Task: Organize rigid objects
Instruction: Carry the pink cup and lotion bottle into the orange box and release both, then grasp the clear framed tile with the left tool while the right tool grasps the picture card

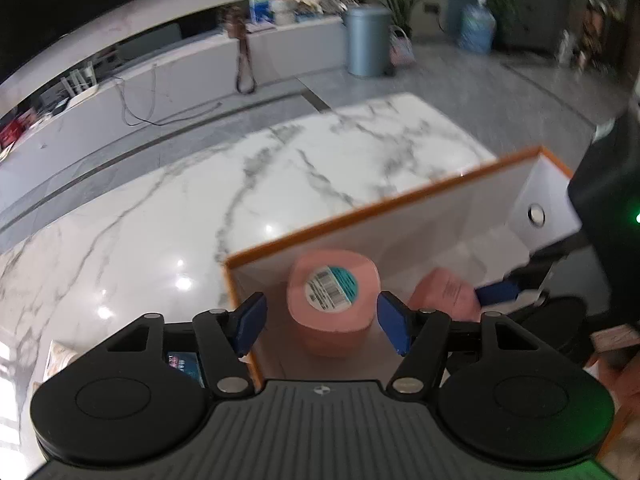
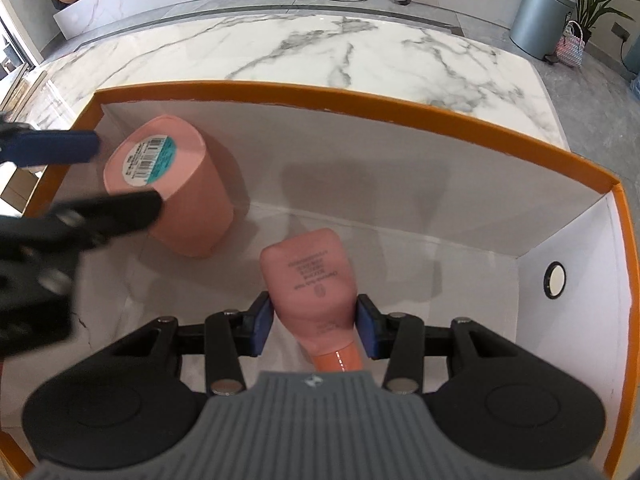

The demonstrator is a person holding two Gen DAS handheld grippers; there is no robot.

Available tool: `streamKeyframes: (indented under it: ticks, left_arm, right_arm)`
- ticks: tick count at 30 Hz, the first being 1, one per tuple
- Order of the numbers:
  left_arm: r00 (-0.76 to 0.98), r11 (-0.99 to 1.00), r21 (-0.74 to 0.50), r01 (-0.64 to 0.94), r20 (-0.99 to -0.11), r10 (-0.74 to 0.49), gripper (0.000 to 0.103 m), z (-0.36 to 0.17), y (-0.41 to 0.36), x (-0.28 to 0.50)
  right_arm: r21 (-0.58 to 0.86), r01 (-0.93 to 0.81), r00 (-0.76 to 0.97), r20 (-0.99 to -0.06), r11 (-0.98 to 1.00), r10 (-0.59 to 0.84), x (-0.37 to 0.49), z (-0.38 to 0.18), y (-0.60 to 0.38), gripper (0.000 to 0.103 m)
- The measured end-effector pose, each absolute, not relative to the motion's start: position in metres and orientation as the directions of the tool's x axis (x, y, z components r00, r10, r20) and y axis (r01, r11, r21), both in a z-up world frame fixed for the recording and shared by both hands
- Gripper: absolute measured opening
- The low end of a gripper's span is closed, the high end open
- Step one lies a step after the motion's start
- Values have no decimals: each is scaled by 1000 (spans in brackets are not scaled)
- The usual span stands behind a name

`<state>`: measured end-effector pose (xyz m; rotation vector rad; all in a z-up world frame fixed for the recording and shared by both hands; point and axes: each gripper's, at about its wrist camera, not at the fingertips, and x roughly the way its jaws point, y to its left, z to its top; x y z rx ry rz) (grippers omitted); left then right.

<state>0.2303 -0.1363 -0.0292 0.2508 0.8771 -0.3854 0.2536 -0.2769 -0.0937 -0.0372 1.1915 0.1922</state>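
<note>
An orange-rimmed white box (image 1: 400, 200) (image 2: 360, 108) stands on the marble table. Inside it a pink jar (image 1: 334, 300) (image 2: 176, 196) with a barcode label stands upright at the left. My left gripper (image 1: 322, 322) is open just above the jar, its jaws apart on either side of it, not touching; it also shows in the right wrist view (image 2: 124, 168). My right gripper (image 2: 316, 330) is shut on a pink tube (image 2: 312, 284) with an orange cap, held inside the box. The tube shows in the left wrist view (image 1: 444, 296) too.
The marble table (image 1: 240, 184) (image 2: 320, 48) stretches beyond the box. A small packet (image 1: 58, 360) lies on the table by the left gripper. A grey bin (image 1: 368, 40) (image 2: 540, 20) and plants stand on the floor behind.
</note>
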Motion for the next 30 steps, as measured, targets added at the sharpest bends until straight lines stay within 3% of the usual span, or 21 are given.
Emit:
streamKeyframes:
  ticks: [11, 22, 30]
  left_arm:
    - [597, 945, -106, 310, -752, -280, 68, 1, -89, 230]
    - [602, 961, -138, 238, -756, -257, 65, -10, -55, 234]
    - [591, 962, -158, 222, -763, -262, 65, -17, -45, 228]
  right_arm:
    - [109, -140, 347, -925, 984, 152, 268, -97, -255, 45]
    - [165, -11, 343, -926, 986, 159, 284, -102, -245, 45]
    - [159, -49, 334, -928, 986, 166, 277, -99, -236, 45]
